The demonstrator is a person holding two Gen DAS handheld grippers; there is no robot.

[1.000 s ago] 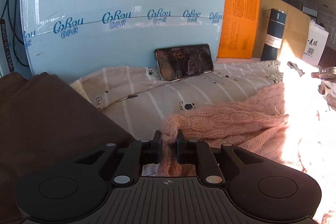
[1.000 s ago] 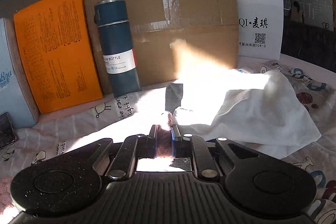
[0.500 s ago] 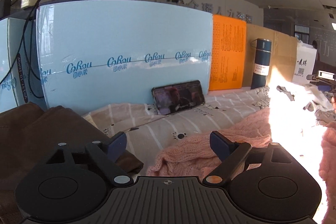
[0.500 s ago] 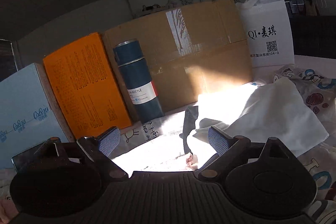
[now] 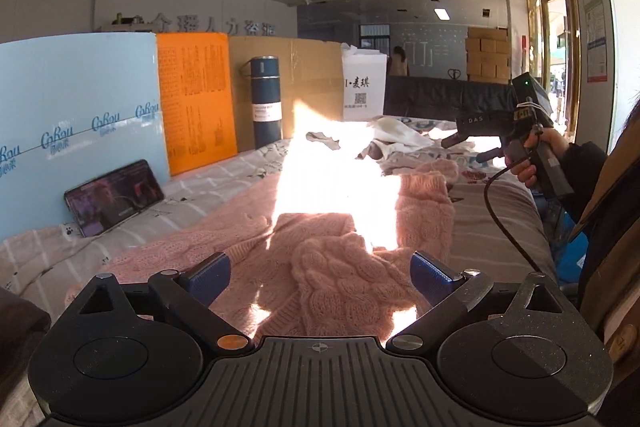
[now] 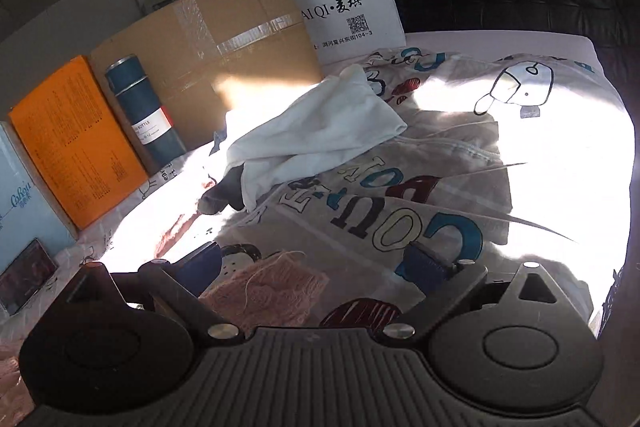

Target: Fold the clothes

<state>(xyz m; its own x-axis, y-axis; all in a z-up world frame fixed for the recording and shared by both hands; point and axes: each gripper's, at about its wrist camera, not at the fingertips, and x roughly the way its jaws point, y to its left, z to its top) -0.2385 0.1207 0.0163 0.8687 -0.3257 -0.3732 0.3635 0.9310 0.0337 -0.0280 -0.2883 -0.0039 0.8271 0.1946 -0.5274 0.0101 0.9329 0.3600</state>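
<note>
Now the left gripper (image 5: 320,277) has its blue ribbed fingers spread wide apart, holding nothing, above the pink cable-knit sweater (image 5: 332,267) that lies rumpled on the striped bed sheet (image 5: 224,183). The right gripper (image 6: 316,263) is equally wide, empty, over a grey printed garment (image 6: 400,211) beside a smooth white cloth (image 6: 312,139).

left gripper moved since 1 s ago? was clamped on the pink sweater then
Yes. The left gripper has opened, let go of the pink sweater, lifted and swung right: the phone, once centred against the blue box, now sits far left.
</note>
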